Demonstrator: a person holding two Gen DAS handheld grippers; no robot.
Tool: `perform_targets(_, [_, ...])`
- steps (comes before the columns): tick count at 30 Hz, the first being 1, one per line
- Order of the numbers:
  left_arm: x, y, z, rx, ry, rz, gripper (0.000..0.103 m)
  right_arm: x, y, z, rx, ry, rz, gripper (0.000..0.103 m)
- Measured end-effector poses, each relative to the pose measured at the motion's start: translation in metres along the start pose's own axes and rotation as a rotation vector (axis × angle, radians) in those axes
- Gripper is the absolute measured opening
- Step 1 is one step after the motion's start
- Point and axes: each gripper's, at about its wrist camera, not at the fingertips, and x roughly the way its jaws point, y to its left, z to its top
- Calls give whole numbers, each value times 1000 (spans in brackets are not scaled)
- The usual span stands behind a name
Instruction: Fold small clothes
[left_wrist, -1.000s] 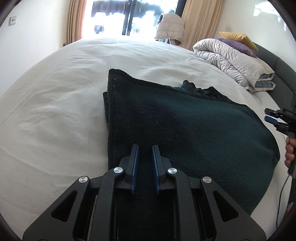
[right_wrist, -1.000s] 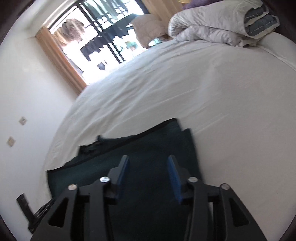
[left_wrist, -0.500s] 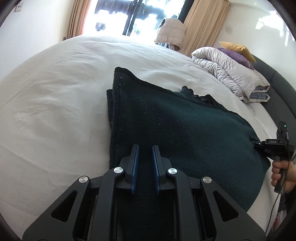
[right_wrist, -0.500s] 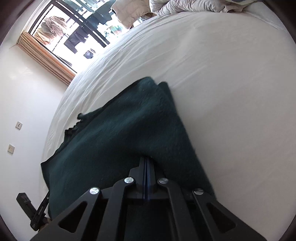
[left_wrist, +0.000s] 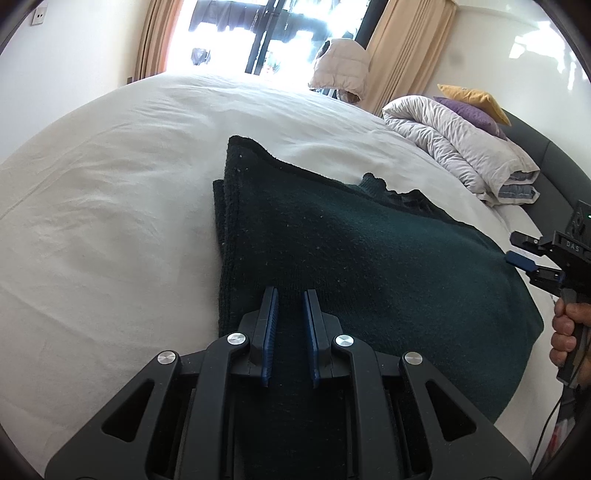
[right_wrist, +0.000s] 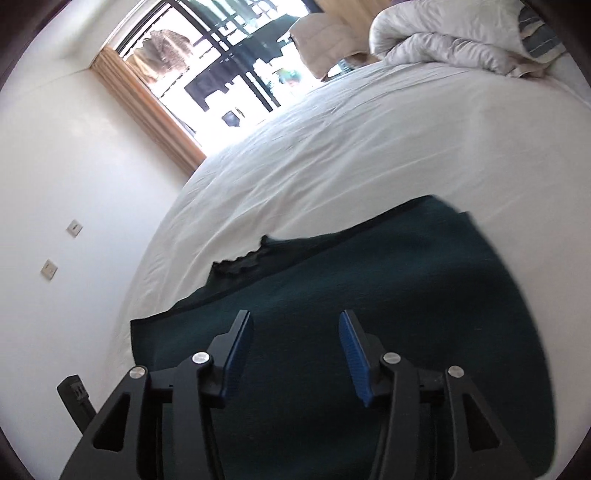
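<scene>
**Dark green knit lies folded on the white bed**

The dark green knitted garment (left_wrist: 369, 273) lies folded flat on the white-sheeted bed (left_wrist: 110, 206), its doubled edge towards the window side and a scalloped hem showing along its far edge. The left gripper (left_wrist: 290, 295) hangs over the near part of the garment with its blue-padded jaws drawn close, a narrow gap between them; whether they pinch any cloth cannot be told. The right gripper (right_wrist: 295, 325), seen also at the garment's right edge (left_wrist: 532, 258) with a hand (left_wrist: 567, 332) on its handle, has its jaws opening, roughly half apart, nothing between the pads. A crumpled white duvet (left_wrist: 454, 147) sits beyond the garment, near the headboard.
</scene>
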Motion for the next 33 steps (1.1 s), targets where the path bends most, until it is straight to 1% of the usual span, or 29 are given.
perform_targets(1, [0,0,0,-3,1,-2,14,13,-10,-1,22,40,-24,52])
perform_targets(2, [0,0,0,-4,1,-4,15,20,-19,-2,57,33,-16,45])
perform_targets(3, [0,1,0,-6,1,-5,14,16,-35,-2,102,1,-4,21])
perform_targets(4, [0,1,0,-7,1,-7,14,11,-49,-1,154,-11,-12,0])
perform_targets(5, [0,2,-1,-9,0,-9,14,3,-67,-1,214,-39,-9,0])
perform_targets(7, [0,2,-1,-14,0,-15,14,-21,-95,-2,285,-118,-110,0])
perform_targets(9, [-1,4,0,-24,1,-23,14,-45,-102,-6,310,-167,-198,0])
perform_targets(10, [-3,6,1,-35,1,-30,15,-56,-98,-9,305,-176,-253,11])
perform_targets(11, [-7,8,3,-53,-2,-39,15,-67,-89,-13,286,-193,-253,22])
perform_targets(12, [-14,10,4,-81,-7,-38,15,-78,-81,-17,263,-220,-222,46])
perform_targets(13, [-26,13,4,-117,-24,-12,15,-88,-69,-23,228,-247,-182,68])
perform_targets(14, [-42,16,3,-153,-53,33,15,-94,-54,-28,184,-262,-136,74])
perform_targets(15, [-59,19,-1,-194,-84,51,16,-93,-41,-30,141,-261,-75,76])
perform_targets(16, [-76,23,-6,-245,-115,37,20,-90,-26,-33,106,-244,-12,76])
perform_targets(17, [-94,27,-14,-300,-138,19,41,-86,-12,-35,81,-218,45,76])
perform_targets(18, [-108,28,-24,-344,-156,21,78,-78,2,-37,64,-193,99,76])
perform_targets(19, [-124,28,-35,-384,-185,37,90,-71,13,-39,54,-168,149,76])
perform_targets(20, [-139,26,-47,-419,-223,34,97,-65,23,-41,39,-141,185,76])
perform_targets(21, [-147,24,-57,-441,-240,6,97,-54,38,-42,19,-118,201,76])
perform_targets(24, [-147,25,-74,-523,-196,-63,97,-37,57,-50,-16,-63,248,74])
perform_targets(25, [-141,26,-75,-537,-175,-84,97,-31,60,-51,-19,-32,269,71])
perform_targets(27, [-130,27,-67,-532,-122,-92,97,-32,59,-59,-28,0,271,64])
perform_targets(28, [-123,26,-61,-514,-97,-114,97,-31,55,-60,-27,0,270,64])
perform_targets(29, [-111,24,-57,-486,-42,-138,97,-31,48,-58,-16,-1,269,64])
perform_targets(30, [-101,23,-55,-479,0,-136,96,-29,40,-55,5,3,266,64])
perform_targets(31, [-94,24,-56,-488,16,-136,96,-27,36,-53,27,7,268,64])
perform_targets(33, [-79,24,-53,-480,48,-175,96,-27,29,-51,49,11,277,64])
